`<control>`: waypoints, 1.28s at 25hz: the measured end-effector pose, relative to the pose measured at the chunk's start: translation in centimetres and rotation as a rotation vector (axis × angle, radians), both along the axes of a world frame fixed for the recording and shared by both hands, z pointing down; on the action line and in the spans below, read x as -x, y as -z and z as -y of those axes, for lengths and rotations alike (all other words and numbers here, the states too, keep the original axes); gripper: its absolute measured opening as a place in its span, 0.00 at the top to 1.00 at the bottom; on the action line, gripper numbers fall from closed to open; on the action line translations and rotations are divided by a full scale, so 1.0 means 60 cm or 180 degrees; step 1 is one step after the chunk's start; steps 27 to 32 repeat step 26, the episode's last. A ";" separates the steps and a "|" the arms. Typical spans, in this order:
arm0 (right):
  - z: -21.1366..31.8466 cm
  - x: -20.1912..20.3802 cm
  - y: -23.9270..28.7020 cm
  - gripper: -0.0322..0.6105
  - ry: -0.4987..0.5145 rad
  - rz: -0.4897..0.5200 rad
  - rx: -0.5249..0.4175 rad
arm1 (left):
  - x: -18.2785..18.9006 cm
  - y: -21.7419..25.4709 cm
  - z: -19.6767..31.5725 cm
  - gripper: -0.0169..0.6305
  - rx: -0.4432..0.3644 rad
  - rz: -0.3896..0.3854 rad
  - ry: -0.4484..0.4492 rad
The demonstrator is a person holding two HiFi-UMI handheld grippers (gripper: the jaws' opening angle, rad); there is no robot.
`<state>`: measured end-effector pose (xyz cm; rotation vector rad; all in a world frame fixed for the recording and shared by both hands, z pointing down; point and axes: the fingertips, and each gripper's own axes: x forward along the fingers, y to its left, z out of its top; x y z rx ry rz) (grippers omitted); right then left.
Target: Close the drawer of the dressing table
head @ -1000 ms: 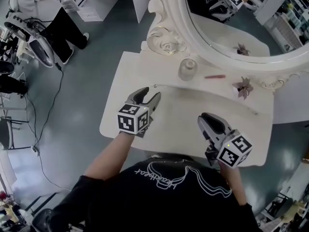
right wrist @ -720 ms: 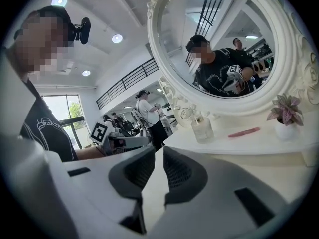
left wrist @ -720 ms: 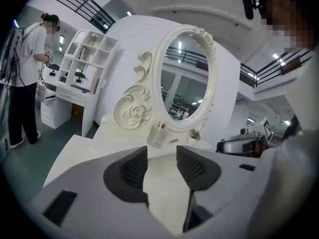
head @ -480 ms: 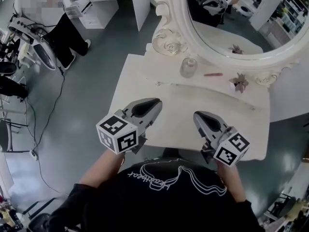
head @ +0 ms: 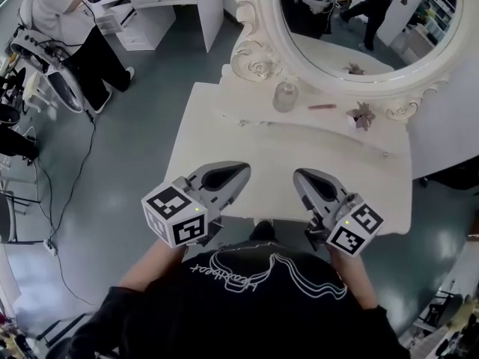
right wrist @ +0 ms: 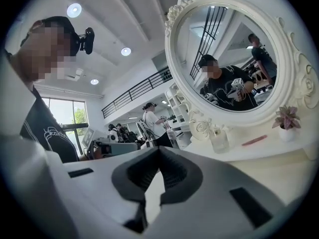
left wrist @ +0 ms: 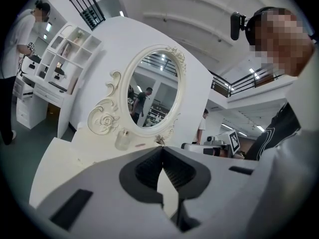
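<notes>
Head view shows my left gripper (head: 245, 170) and right gripper (head: 298, 176) held about level over the dressing table's (head: 217, 152) front edge, side by side, pointing at the mirror (head: 352, 28), each with jaws pressed together on nothing. The drawer (head: 258, 125), marked by a small knob (head: 241, 123), looks flush in the raised back ledge near its left end. On that ledge stand a glass bottle (head: 285, 96), a pink stick (head: 323, 106) and a small plant (head: 364, 115), well apart from me.
</notes>
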<state>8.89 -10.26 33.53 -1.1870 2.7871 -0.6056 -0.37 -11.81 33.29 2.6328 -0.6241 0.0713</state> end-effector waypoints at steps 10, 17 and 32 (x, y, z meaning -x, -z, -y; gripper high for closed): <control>-0.025 0.010 -0.003 0.95 -0.0010 -0.0049 -0.0012 | 0.005 -0.002 -0.023 0.97 -0.0057 0.0047 0.0023; -0.029 0.000 -0.012 0.95 -0.0020 -0.0050 0.0018 | -0.005 -0.008 -0.026 0.97 -0.0044 0.0056 0.0060; -0.018 -0.008 -0.025 0.95 -0.0019 -0.0063 0.0085 | -0.014 -0.019 -0.015 0.97 0.0014 0.0069 0.0083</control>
